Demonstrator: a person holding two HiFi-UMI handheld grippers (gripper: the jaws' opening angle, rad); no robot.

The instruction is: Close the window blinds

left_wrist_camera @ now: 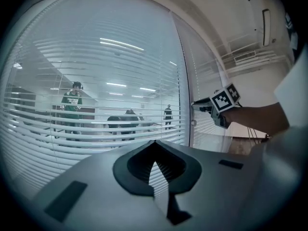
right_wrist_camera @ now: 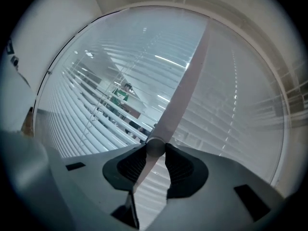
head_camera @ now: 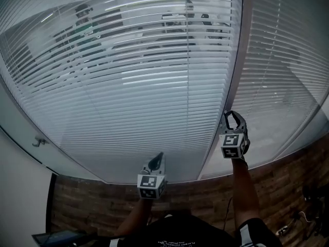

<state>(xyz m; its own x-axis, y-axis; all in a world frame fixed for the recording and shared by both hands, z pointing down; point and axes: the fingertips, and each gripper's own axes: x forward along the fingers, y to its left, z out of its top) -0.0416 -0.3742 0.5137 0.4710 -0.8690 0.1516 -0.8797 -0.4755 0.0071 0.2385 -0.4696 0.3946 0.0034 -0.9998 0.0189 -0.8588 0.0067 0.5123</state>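
Head view looks at the blinds (head_camera: 133, 86) hanging straight ahead behind glass, filling the window from top to bottom. Their slats (head_camera: 154, 112) run level from side to side, one long axis across the pane, stacked one under another. A pale upright post (head_camera: 235, 55) splits the window into a wide left pane and a narrower right pane. The right gripper (head_camera: 232, 118) reaches up to this post, while the left gripper (head_camera: 157, 161) hangs lower, near the bottom of the left pane and apart from the slats.

Right gripper view shows what the head view does not: a small round knob (right_wrist_camera: 155, 147) at the post, pinched between the two dark pads, one on each side.

Left gripper view shows that gripper's jaws pressed together at the tips with nothing between them. It alone shows clearly that the left pane's slats are tilted open, with gaps through which a person in a green top (left_wrist_camera: 72, 102) stands in the room beyond. The right pane's slats look flatter and let less through.
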